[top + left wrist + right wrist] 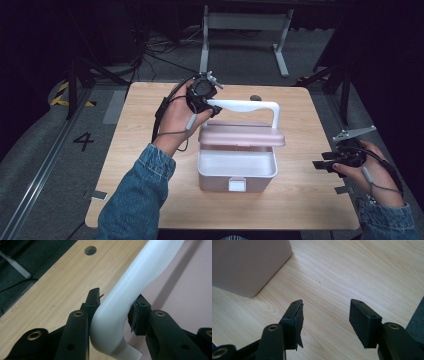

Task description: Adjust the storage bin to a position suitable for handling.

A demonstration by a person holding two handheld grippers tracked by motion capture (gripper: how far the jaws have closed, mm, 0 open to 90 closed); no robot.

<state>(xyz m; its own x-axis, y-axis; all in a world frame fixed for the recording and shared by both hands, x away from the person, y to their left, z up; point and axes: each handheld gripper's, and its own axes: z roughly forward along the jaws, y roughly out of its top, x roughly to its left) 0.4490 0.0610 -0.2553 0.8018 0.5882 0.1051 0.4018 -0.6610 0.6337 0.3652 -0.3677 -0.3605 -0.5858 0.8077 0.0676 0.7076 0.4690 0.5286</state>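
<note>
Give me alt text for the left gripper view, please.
The left gripper is clamped on the corner bend of a smooth white plastic carry handle, one black jaw on each side. A pale wooden table with a round hole lies behind, a pink lid beside.

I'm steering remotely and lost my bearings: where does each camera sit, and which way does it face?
High view: above the person's side, facing forward and down on the table; both sleeves and hands show.
Left gripper view: on the left gripper, looking along its jaws, shut on the white handle.
Right gripper view: on the right gripper, jaws open over bare tabletop beside the pink box.
Shared: box and table.
</note>
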